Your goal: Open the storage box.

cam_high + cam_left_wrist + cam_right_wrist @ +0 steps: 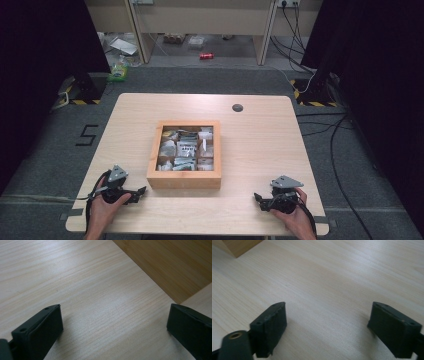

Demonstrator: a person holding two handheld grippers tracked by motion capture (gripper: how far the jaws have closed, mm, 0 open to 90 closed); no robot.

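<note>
My left gripper (141, 190) rests at the lower left of the high view, jaws wide and empty. The square wooden box with small packets in its compartments (184, 180) sits mid-frame, up and right of it, its near corner just beside. My right gripper (258, 198), equally spread and empty, lies farther off. Bare light wooden table (260, 145) lies between.

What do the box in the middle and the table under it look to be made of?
The box looks like bamboo or a similar wood: honey-brown walls with fine straight grain and a smooth satin face, seen close in the left gripper view. The table is paler, with long light grain lines and soft glare; whether solid wood or a printed laminate is unclear.
</note>
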